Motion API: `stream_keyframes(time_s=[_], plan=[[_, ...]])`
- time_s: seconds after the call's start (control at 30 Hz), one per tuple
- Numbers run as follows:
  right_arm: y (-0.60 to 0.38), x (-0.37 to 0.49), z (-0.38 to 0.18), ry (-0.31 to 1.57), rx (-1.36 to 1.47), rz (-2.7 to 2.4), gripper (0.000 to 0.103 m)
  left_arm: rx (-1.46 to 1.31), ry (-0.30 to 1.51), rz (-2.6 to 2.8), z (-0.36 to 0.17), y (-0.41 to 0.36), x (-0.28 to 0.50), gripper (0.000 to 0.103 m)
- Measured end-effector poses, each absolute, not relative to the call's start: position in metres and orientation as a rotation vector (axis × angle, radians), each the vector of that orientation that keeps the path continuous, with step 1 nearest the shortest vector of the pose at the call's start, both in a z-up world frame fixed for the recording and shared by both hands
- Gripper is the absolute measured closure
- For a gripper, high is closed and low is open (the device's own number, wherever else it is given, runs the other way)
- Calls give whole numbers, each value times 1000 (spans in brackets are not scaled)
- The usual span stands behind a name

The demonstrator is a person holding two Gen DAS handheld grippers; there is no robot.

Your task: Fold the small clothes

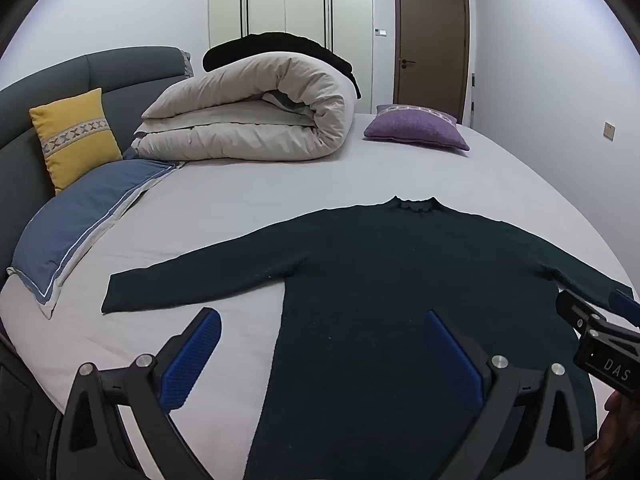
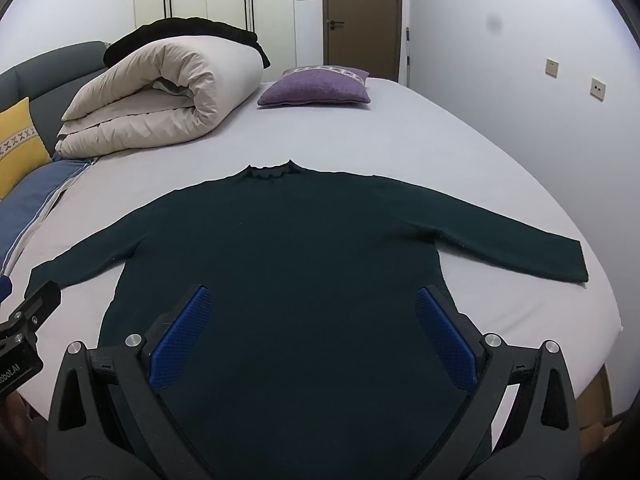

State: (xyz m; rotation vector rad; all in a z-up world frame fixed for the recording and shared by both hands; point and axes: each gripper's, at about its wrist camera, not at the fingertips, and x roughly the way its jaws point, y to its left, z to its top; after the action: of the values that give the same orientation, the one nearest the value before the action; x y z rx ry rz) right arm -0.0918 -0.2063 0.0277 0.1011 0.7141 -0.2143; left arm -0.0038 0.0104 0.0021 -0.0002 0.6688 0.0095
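Note:
A dark green long-sleeved sweater (image 1: 392, 280) lies flat on the bed, collar away from me, both sleeves spread out sideways; it also shows in the right wrist view (image 2: 288, 248). My left gripper (image 1: 322, 320) is open and empty, hovering over the sweater's lower left edge. My right gripper (image 2: 314, 296) is open and empty, hovering over the sweater's lower body. The right gripper's body shows at the right edge of the left wrist view (image 1: 600, 336), by the right sleeve. The hem is hidden below both views.
The bed has a pale grey sheet (image 1: 240, 200). A rolled beige duvet (image 1: 256, 116), a purple cushion (image 1: 416, 128), a yellow cushion (image 1: 74, 136) and a blue pillow (image 1: 80, 220) lie at the back and left. The bed's right edge (image 2: 600, 280) is near the right sleeve.

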Motion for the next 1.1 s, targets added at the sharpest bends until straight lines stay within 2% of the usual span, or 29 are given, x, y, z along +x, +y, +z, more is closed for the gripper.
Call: stream_keyframes(time_s=[1.1], plan=[[-203, -92, 24, 727, 98, -200, 0, -2, 669, 14, 1, 11, -3, 0]])
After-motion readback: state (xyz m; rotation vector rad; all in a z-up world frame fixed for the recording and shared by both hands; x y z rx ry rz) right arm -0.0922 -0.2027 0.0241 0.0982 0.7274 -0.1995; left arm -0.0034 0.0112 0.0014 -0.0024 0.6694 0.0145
